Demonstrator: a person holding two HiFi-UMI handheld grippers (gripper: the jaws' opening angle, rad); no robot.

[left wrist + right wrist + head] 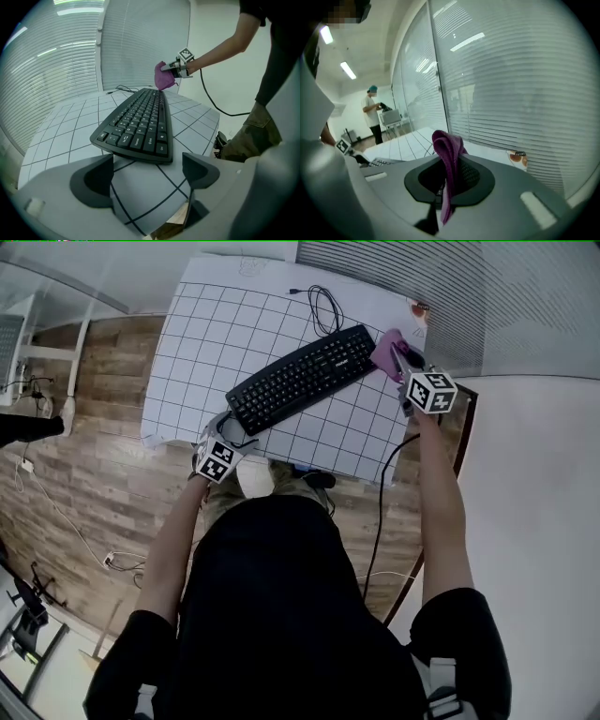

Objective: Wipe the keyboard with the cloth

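Black plastic keyboard point(302, 378) point(138, 124), just the one, keys-up on the white bench with the dark grid lines point(202, 343), and it's lying crooked! Its long axis runs slantwise across the bench. One short end sits by the near edge toward the left corner, and the other points off to the far right corner.

One cloth in play as well: a crumpled purple fabric cloth point(387, 348) point(164, 77) point(449, 154). It's up at that far-right end of the keyboard, bunched over the last keys. Whether it's actually touching them, I can't tell from here.

Right tongs point(401, 360) point(174, 70) point(449, 180) have it, with the pads pressed in on a fold of the cloth. The fabric stands up above them and a tail hangs below. In the left gripper view, right tongs and cloth show together just past the keyboard's far end.

Left tongs point(232, 425) point(147, 173) now: spread wide, nothing between the pads but bare bench. The tips are over the near edge of the bench, with the keyboard's near end just beyond them.

So that's two tongs, one keyboard and one cloth. There's also one thin black cable point(323, 307), looped near the far edge of the bench beyond the keyboard.
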